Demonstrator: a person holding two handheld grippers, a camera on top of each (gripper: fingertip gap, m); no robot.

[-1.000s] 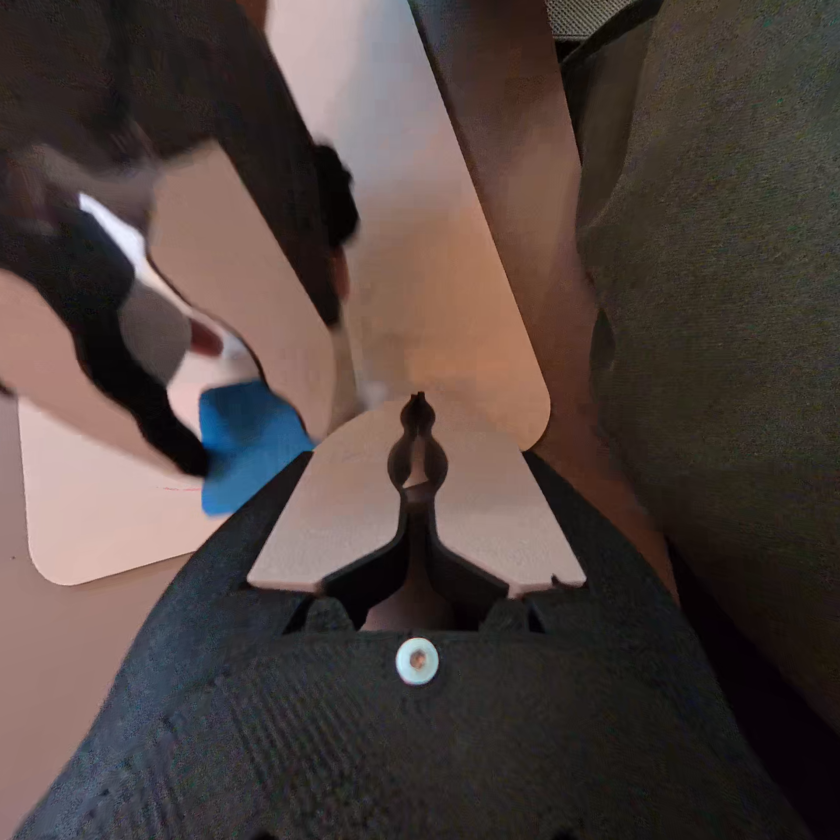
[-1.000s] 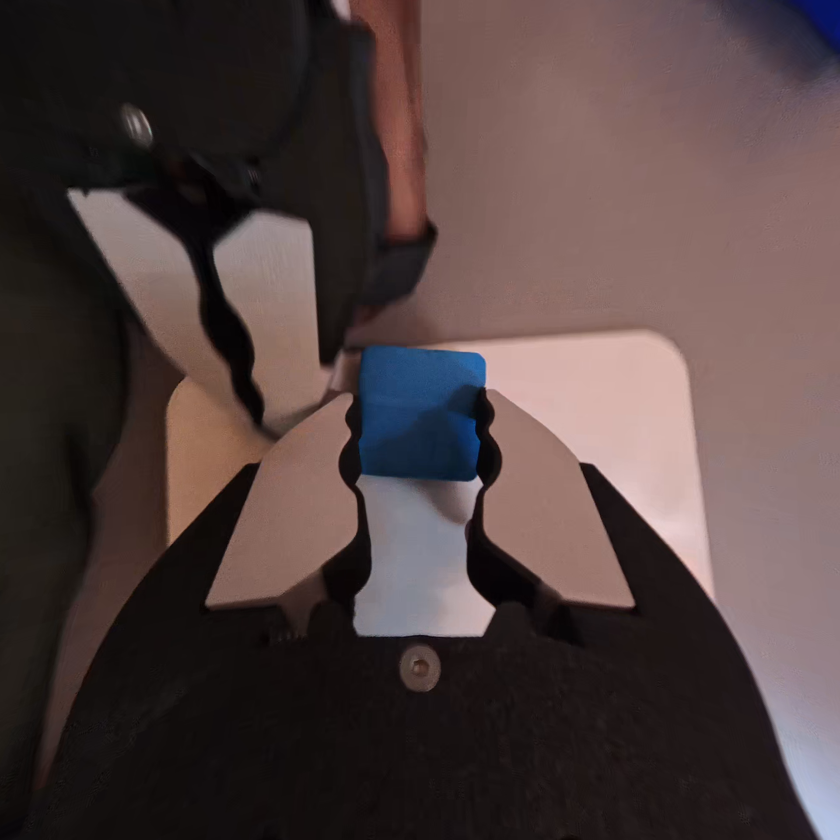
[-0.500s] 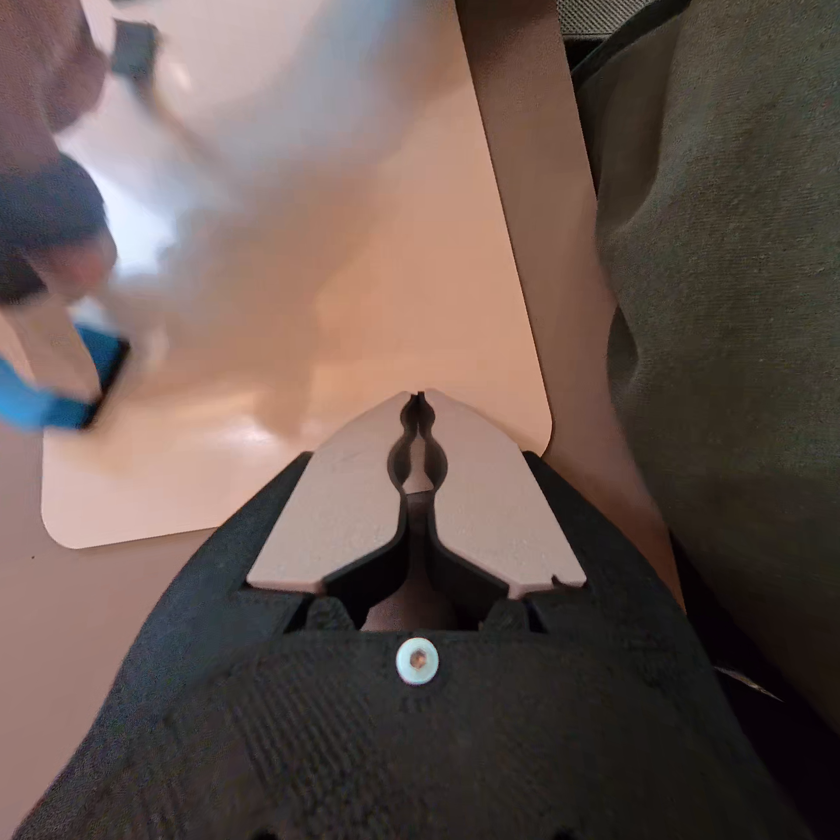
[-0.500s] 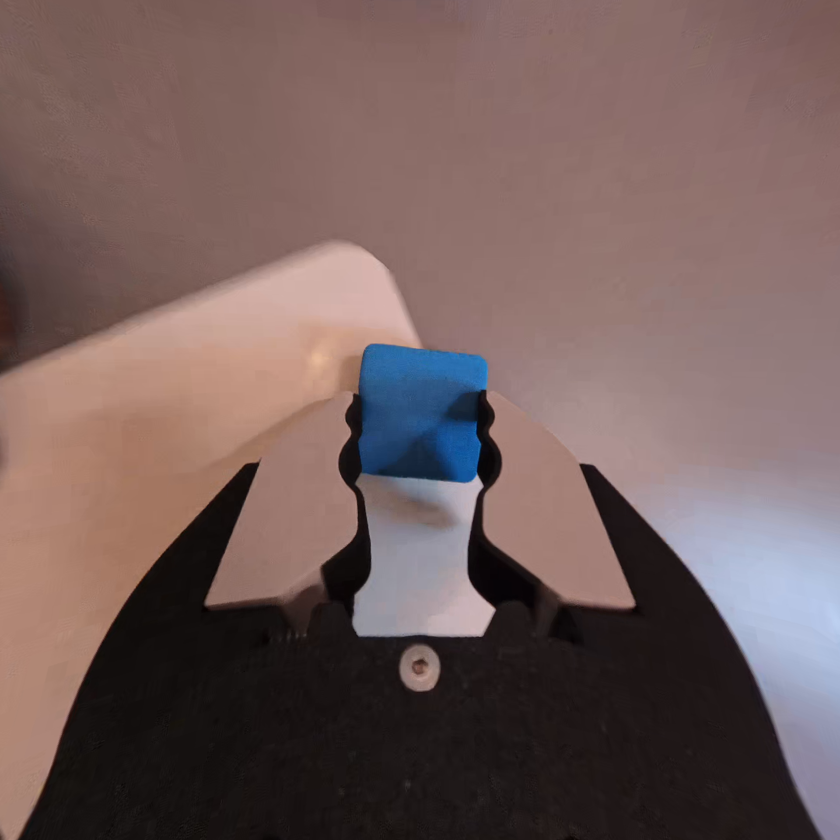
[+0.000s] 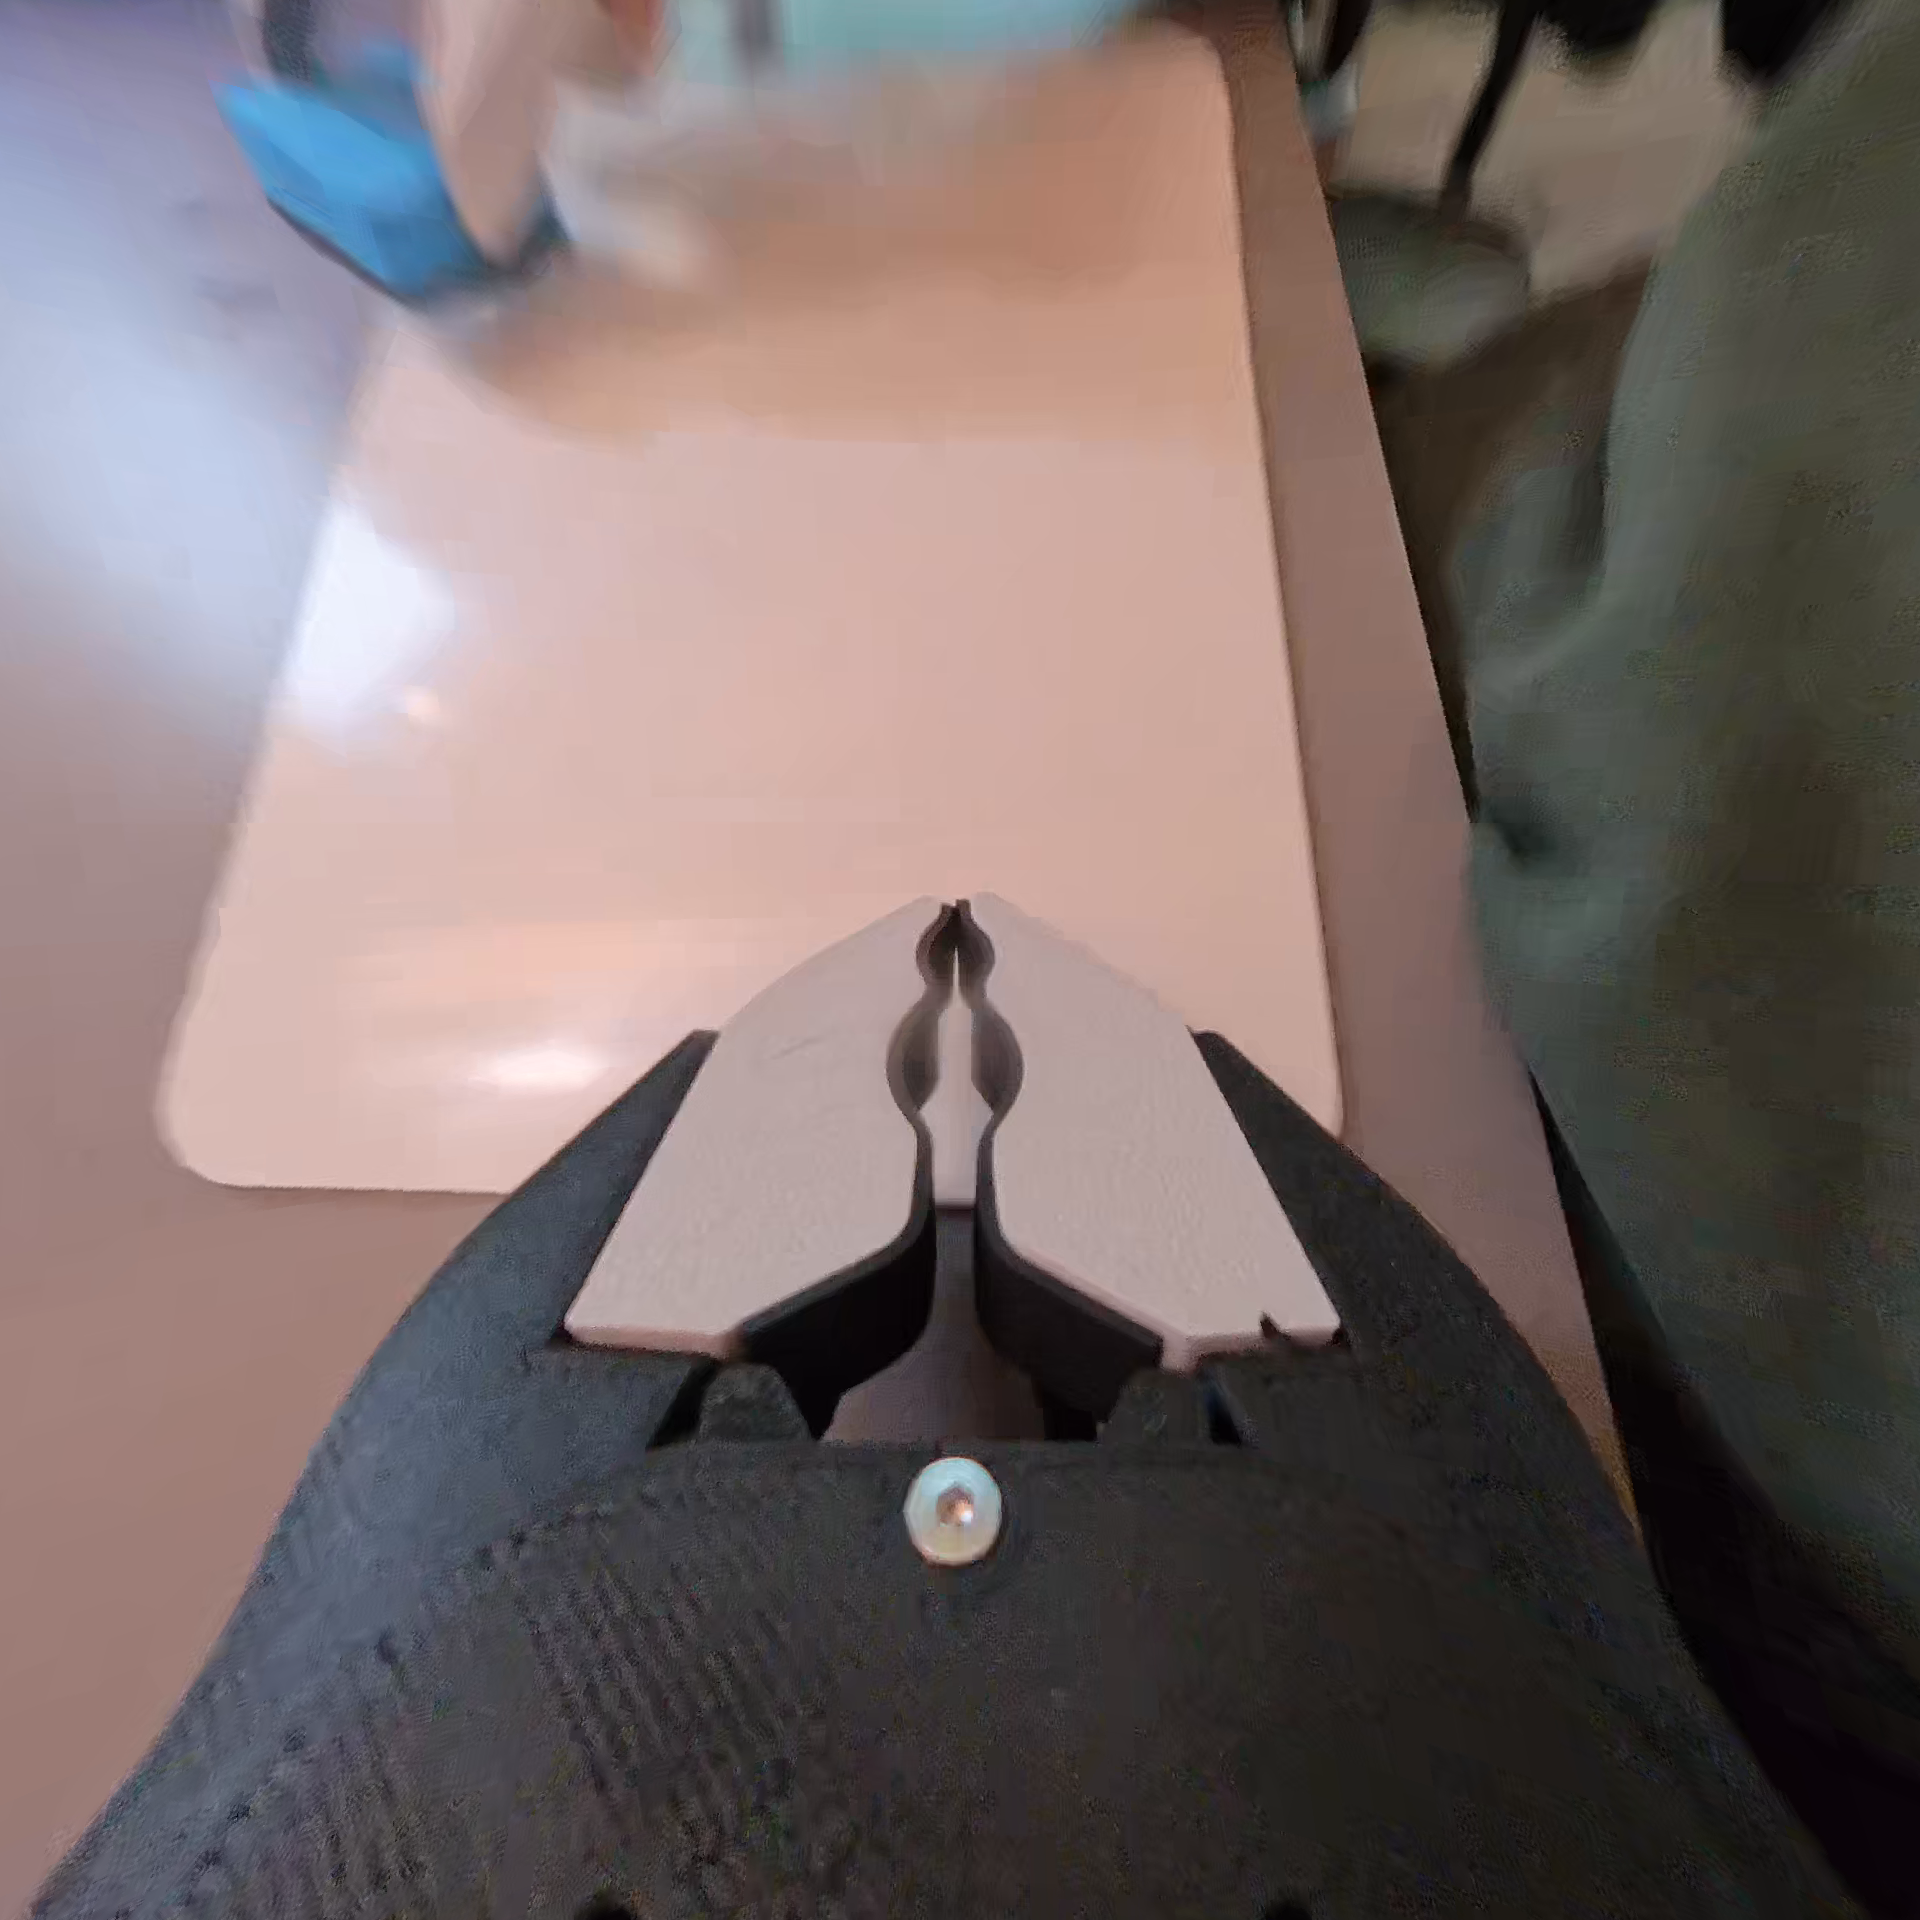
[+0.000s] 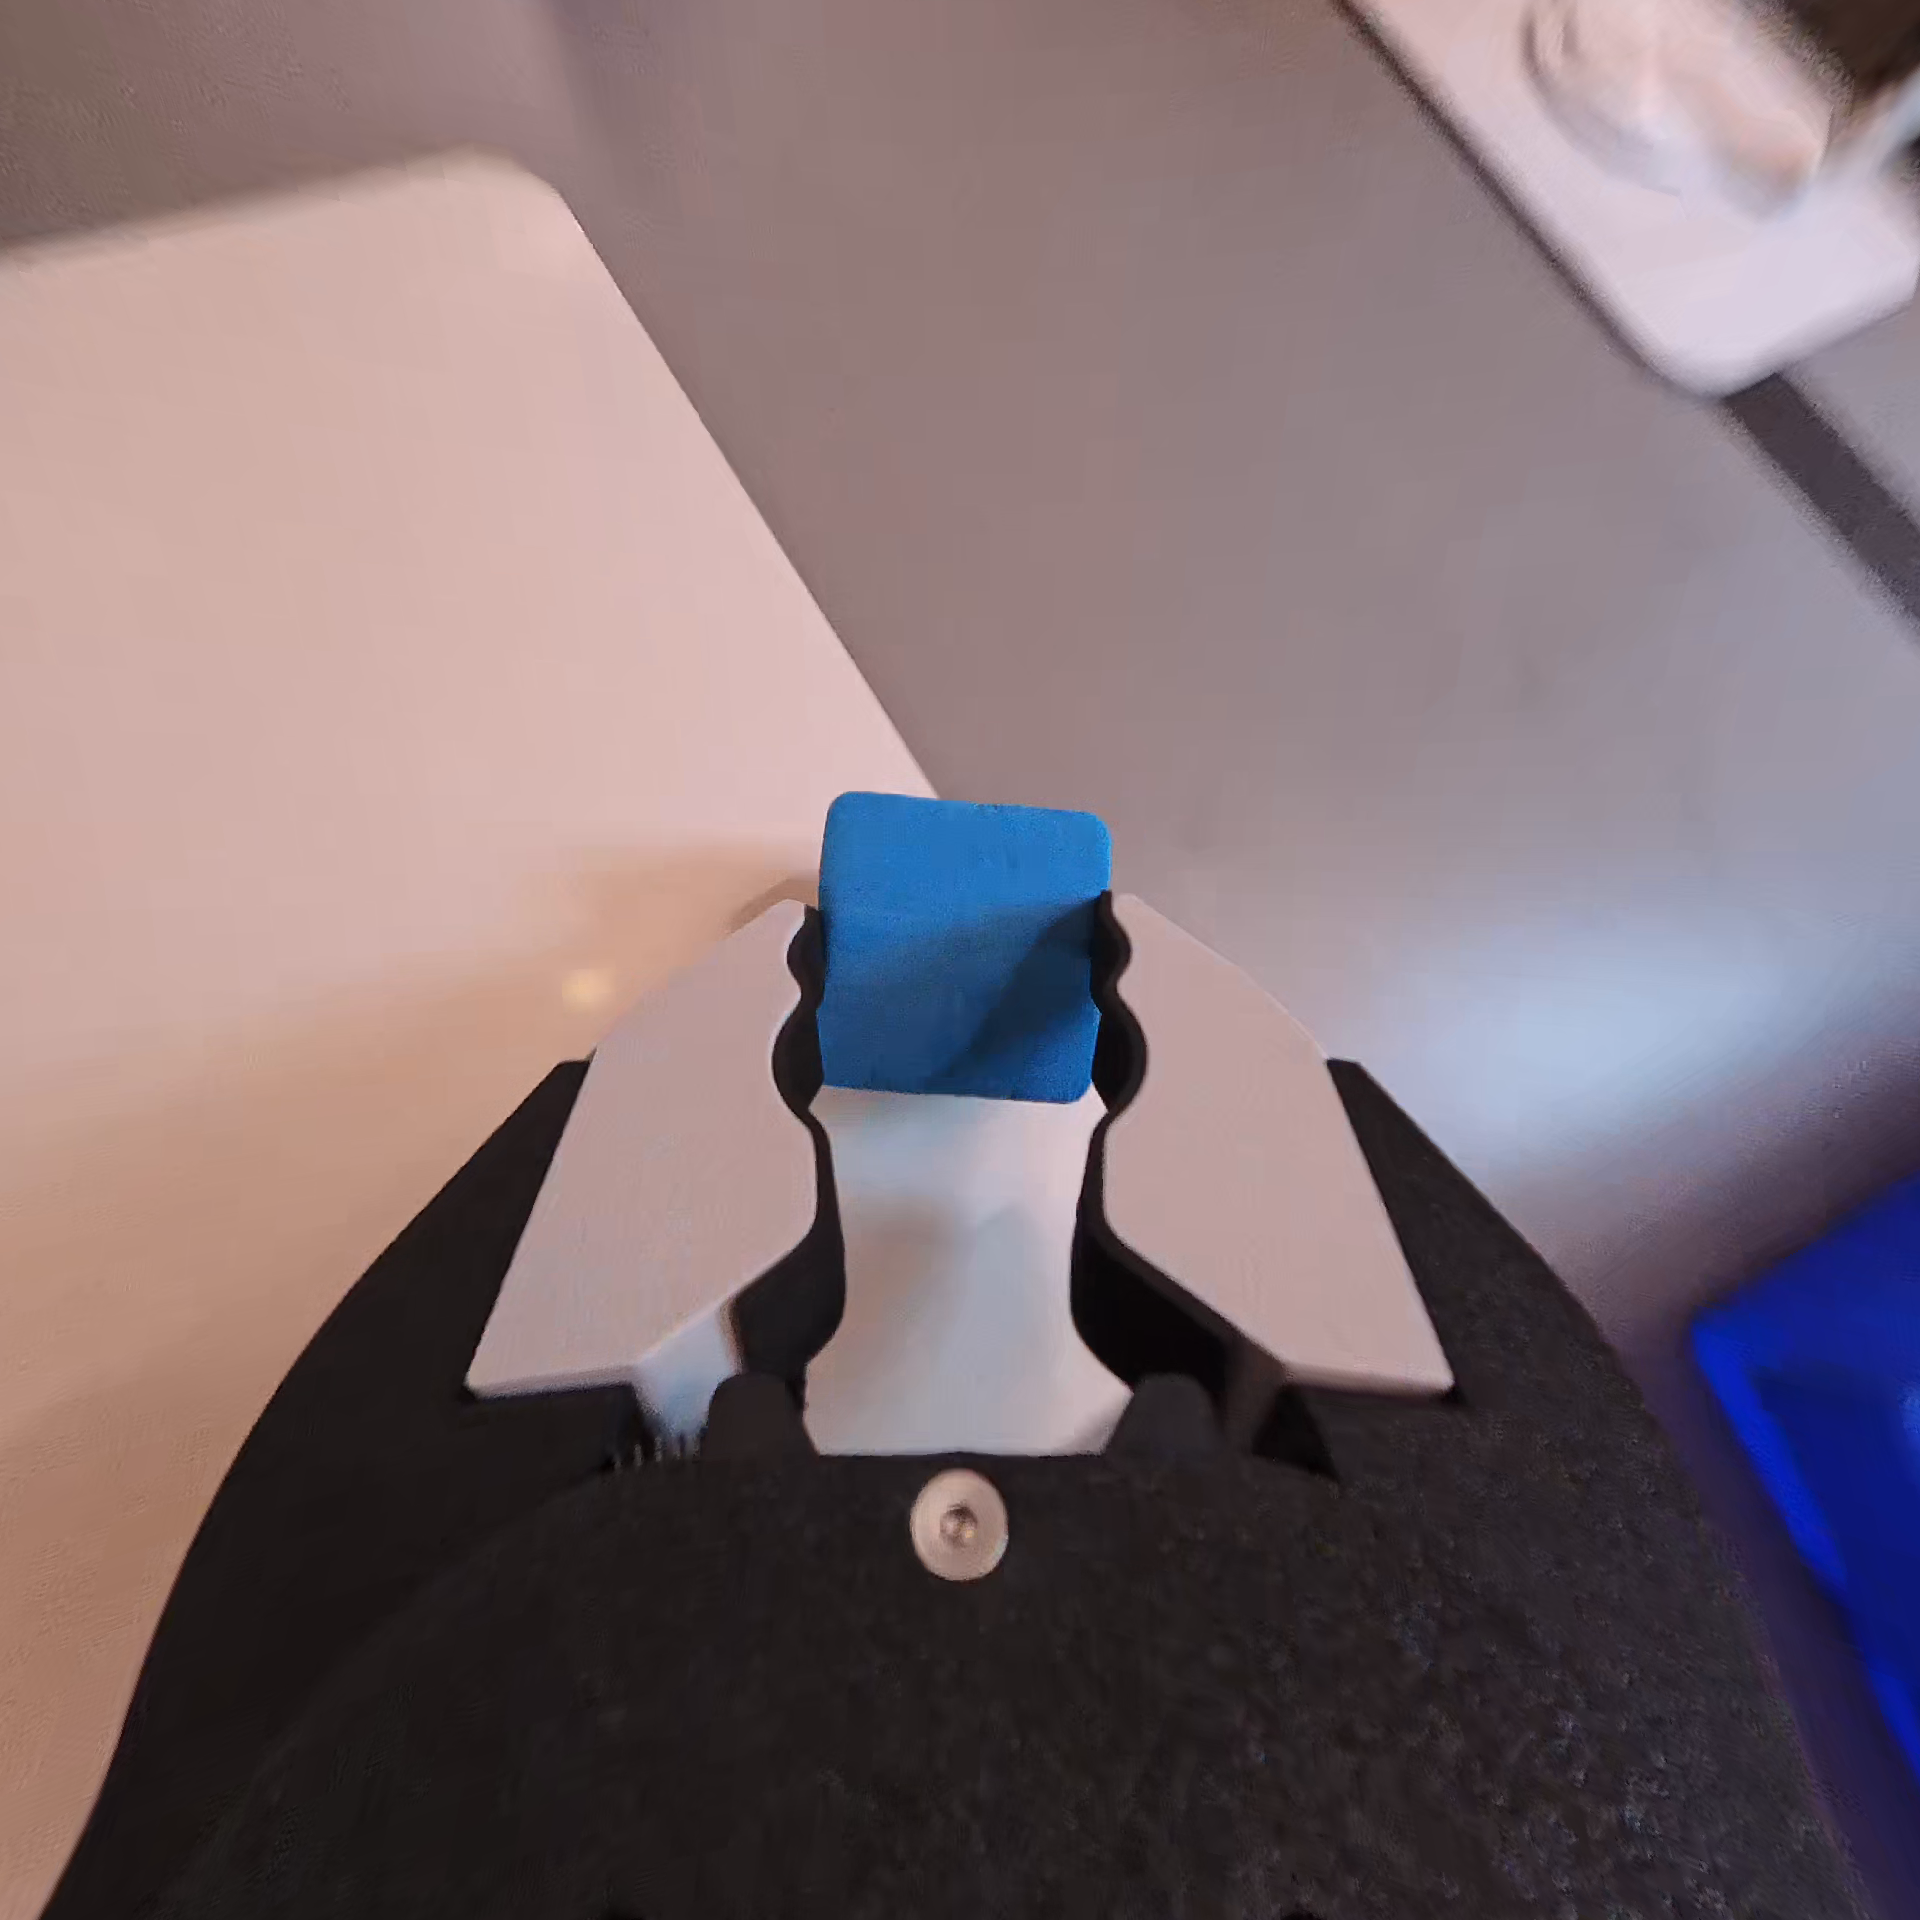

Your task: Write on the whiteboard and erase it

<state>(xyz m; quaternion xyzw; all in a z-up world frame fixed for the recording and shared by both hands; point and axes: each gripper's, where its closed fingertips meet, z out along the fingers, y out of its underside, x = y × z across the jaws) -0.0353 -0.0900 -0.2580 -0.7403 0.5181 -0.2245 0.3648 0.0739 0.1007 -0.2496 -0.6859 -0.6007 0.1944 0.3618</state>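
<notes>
The whiteboard [image 5: 790,644] lies flat on the table and shows no marks; it also shows in the right wrist view [image 6: 312,623]. My left gripper [image 5: 957,909] is shut with nothing between its pads, just above the board's near right corner. My right gripper [image 6: 956,914] is shut on the blue foam eraser [image 6: 961,956], both pads pressed against its sides, above the board's edge. In the left wrist view the eraser [image 5: 353,197] shows blurred at the far left with the right gripper's fingers [image 5: 488,135].
A person's grey-green clothing [image 5: 1714,831] fills the right of the left wrist view, beyond the table edge [image 5: 1382,623]. A white object [image 6: 1704,177] sits at the table's far right. A blue thing [image 6: 1829,1455] lies at the right edge.
My right gripper has carried the eraser from the board's middle out past its edge, still gripped the same way. My left gripper stays shut and empty and has tilted to look along the board.
</notes>
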